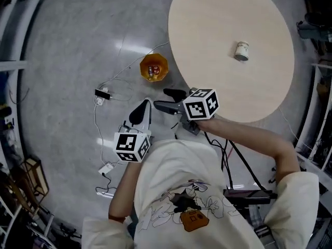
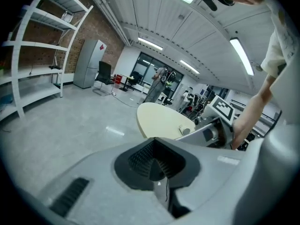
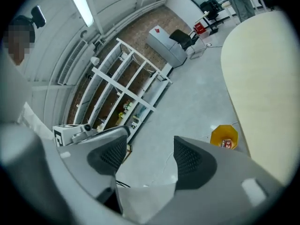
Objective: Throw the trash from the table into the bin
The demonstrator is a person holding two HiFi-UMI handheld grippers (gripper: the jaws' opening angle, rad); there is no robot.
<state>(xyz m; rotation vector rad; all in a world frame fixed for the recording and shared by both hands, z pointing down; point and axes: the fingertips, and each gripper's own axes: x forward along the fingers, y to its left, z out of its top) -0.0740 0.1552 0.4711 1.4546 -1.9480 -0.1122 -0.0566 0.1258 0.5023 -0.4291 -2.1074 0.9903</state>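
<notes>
A round table (image 1: 218,14) stands on the far right with a single paper cup (image 1: 241,51) lying on its side near the right edge, well apart from both grippers. On the grey floor (image 1: 72,61) just left of the table sits the orange bin (image 1: 143,65), with cans (image 1: 153,71) inside it. The left gripper (image 1: 141,108) is held near the person's body, pointing toward the bin; its jaws are pressed together with nothing between them. The right gripper (image 1: 162,99) is beside it, close to the table's near edge, with its jaws spread apart and empty. White cables (image 1: 96,123) trail across the floor on the left.
</notes>
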